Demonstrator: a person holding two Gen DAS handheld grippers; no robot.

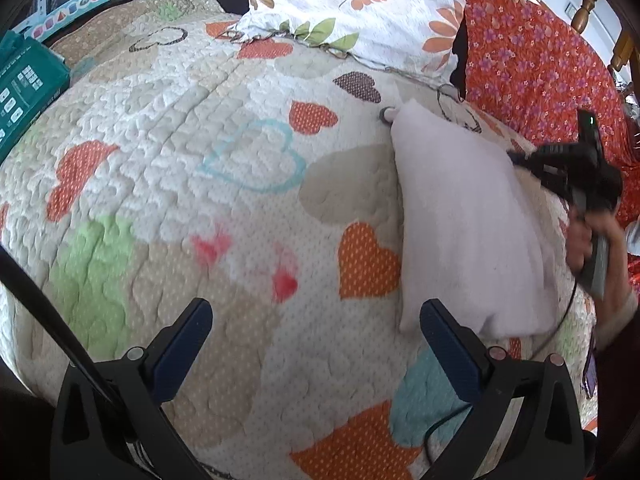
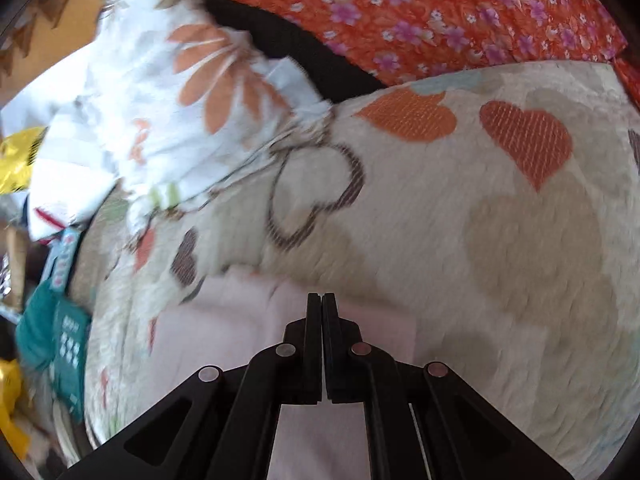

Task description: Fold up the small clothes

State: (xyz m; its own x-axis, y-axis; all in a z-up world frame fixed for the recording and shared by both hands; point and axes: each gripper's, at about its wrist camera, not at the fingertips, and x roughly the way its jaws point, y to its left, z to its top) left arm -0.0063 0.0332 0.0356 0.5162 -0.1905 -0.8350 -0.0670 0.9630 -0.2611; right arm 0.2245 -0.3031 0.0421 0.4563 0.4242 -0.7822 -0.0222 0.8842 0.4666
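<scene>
Left wrist view: left gripper (image 1: 316, 344) fingers spread and empty above the quilt (image 1: 180, 152); pale pink garment (image 1: 468, 216) at 3 o'clock, its edge lifted by the right gripper (image 1: 516, 158). Right wrist view alone shows those fingers (image 2: 314, 320) pressed together over the garment; whether cloth is pinched cannot be told.

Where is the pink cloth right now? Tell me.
In the left wrist view the pink cloth lies on the heart-print quilt, right of centre, below the flowered pillow, with the right gripper at its right edge.
</scene>
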